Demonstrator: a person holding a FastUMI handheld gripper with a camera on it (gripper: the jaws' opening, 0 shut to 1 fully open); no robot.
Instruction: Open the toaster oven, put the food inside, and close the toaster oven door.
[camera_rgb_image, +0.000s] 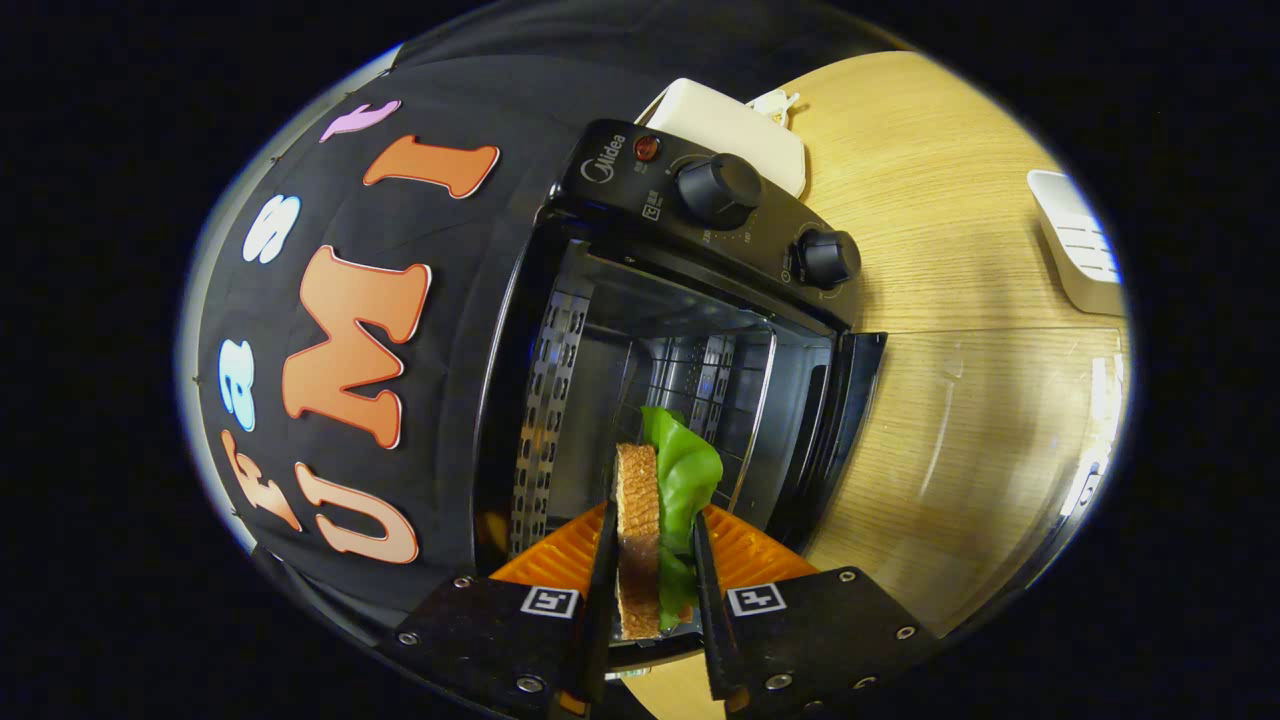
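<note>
Claw (650, 570) clamped on a sandwich of brown toast and green lettuce (655, 520), held at the mouth of the open oven.

Black toaster oven (700, 300) on the pale wood bench (960, 400); door down, dark metal cavity bare, wire rack rails visible. Sandwich sits between both fingers, lettuce tip reaching just into the opening. Front panel reads "Midea", beside a red lamp (647, 148) and two black round knobs (718, 188). White box (735, 125) behind oven.

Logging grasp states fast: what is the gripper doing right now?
Gripper: shut on the brown toast sandwich with green lettuce, jaws pressing both sides, ahead of the open black toaster oven.
</note>
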